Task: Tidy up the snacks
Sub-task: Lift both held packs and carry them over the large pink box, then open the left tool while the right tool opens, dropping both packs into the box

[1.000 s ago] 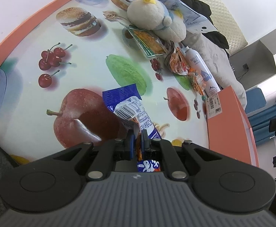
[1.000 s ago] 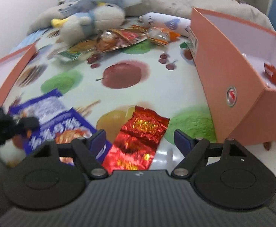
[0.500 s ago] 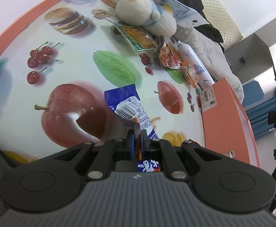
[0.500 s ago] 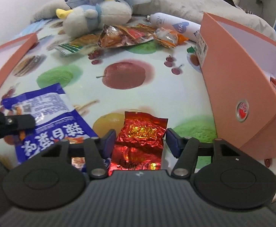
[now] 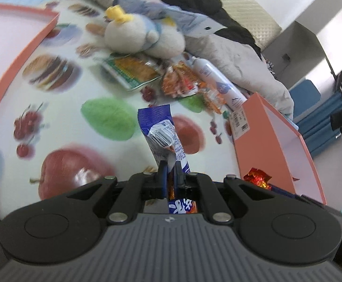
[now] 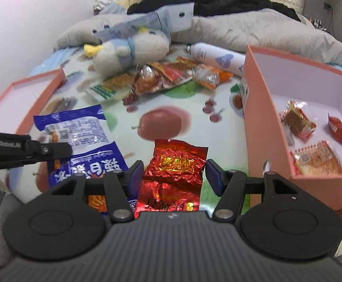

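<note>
Left tongs [image 5: 169, 172]: closed tight on the blue snack bag [image 5: 162, 136], lifted above the fruit-print cloth [image 5: 60, 108] on the bed.
Right tongs [image 6: 173, 176]: its jaws have just been narrowing; the red foil packet [image 6: 175, 164] lies between them, and whether the pads press it I cannot tell.
Open room: bare cloth in the middle, between the shallow pink lid [image 6: 23, 98] at the left edge and the pink box [image 6: 262, 127] at the right edge.
Only in right view: three snack packs inside the box.
Far edge: plush duck [image 5: 138, 37], crinkled orange wrappers [image 6: 163, 77], white bottle [image 6: 217, 58].
</note>
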Tool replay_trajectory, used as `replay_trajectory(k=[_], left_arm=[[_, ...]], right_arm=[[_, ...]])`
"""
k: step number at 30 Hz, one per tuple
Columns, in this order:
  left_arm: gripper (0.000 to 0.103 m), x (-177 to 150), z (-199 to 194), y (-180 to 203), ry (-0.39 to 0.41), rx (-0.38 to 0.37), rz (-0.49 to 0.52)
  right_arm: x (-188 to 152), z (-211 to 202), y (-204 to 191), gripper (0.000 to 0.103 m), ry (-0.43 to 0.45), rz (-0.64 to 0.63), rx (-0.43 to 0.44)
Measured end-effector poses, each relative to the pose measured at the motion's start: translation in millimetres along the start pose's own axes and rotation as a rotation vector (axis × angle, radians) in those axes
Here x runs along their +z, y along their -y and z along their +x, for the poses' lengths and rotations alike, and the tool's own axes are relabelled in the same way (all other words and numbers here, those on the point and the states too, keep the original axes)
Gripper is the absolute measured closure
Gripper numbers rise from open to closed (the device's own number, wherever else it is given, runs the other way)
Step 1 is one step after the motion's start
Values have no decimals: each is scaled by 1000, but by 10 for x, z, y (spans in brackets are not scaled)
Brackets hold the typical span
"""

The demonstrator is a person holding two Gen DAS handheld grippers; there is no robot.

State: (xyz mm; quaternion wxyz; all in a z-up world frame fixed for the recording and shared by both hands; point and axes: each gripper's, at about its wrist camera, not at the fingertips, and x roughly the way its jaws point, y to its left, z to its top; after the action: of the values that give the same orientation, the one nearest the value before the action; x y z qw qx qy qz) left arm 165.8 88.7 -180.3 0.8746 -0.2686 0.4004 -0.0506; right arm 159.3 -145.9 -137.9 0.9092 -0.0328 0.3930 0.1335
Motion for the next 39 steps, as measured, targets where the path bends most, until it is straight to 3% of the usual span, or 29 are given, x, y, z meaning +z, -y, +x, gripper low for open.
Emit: replay_trajectory(k=[11, 20, 26, 33, 39], left_arm=[[97, 474, -217, 625, 53, -59, 97], [97, 966, -482, 1426, 142, -134, 265], [97, 1095, -565, 1973, 197, -168, 386], [97, 1166, -311, 2493, 138, -236, 419], [97, 1112, 170, 3016, 42, -252, 492]], right_arm=[[437, -433, 265, 42, 131, 34, 36], [855, -869, 540, 42, 298, 14, 1], [1091, -1085, 811, 42, 391, 2, -60], [1142, -1129, 1305, 42, 369, 48, -136], [1088, -971, 1801, 42, 275, 125, -192]])
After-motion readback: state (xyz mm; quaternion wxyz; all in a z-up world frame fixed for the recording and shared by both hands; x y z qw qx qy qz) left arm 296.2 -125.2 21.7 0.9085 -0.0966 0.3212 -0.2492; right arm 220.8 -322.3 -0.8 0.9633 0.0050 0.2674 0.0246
